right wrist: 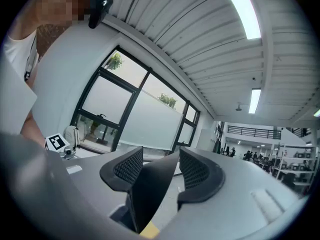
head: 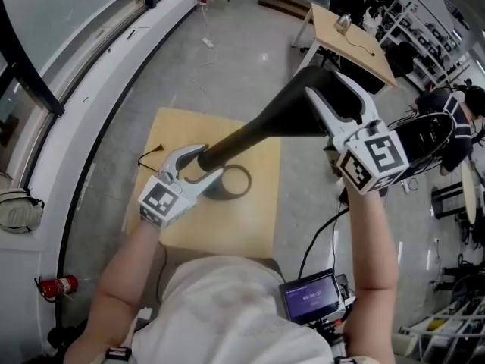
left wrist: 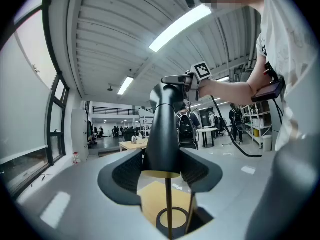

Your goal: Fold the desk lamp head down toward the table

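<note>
Table point(head: 174, 131) of light wood stands on the gray floor, and a black lamp point(head: 227, 152) sits on it. The lamp's round ring foot point(head: 241, 181) lies flat near the middle of the table. A thin stick point(left wrist: 169, 209) goes up from the foot to the lamp head point(head: 265, 123). The lamp head is a long black cone, high above the table. It slants from over the middle of the table out past the table's far right corner.

The left gripper point(head: 209, 161) is over the middle of the table. Its fingers are squeezed on the thin end of the lamp head, one pad on each side. The right gripper point(head: 324, 86) is up past the table's right side, at the wide end of the lamp head. Its fingers are spread wide with that end between them. The lamp head is right beside one pad, and a gap shows by the other.
</note>
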`<state>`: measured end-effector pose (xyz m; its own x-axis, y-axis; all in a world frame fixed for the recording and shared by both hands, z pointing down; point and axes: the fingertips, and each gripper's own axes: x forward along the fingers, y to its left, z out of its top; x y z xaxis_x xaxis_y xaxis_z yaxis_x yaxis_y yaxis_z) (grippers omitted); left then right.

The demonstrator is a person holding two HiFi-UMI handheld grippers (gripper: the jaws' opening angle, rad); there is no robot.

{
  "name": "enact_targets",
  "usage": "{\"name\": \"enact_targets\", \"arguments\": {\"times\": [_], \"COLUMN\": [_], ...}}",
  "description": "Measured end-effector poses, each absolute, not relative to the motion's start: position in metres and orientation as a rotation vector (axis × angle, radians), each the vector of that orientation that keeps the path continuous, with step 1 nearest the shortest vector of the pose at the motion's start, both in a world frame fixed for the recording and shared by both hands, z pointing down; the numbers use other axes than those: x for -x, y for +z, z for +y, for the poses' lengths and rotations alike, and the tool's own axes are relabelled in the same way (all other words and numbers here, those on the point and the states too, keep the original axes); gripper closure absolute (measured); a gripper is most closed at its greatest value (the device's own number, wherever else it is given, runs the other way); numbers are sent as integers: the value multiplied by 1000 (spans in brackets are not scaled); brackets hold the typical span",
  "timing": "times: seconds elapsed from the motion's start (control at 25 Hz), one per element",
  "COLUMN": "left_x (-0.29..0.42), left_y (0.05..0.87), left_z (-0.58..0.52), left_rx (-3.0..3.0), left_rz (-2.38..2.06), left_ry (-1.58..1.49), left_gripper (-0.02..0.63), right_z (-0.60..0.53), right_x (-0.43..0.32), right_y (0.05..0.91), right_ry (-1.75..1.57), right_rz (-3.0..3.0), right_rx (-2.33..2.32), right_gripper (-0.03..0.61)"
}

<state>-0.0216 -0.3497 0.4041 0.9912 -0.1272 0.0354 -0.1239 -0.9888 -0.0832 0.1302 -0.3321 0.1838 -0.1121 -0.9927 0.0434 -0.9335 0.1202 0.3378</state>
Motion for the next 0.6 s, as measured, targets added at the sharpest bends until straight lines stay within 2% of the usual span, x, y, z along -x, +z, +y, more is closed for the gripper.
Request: {"name": "enact_targets", "arguments": {"times": [0.6], "left_x": [26], "left_y": [403], "left_z": [-363], "left_rx": [3019], "left_rz": [150], "left_ry": [-97], "left_gripper": [388], "right_z": [-343], "right_x": [-130], "right_y": [182], "right_ry": [-351], "right_rz": [-2161], "right_rx": [-1920], "right_gripper": [345]}}
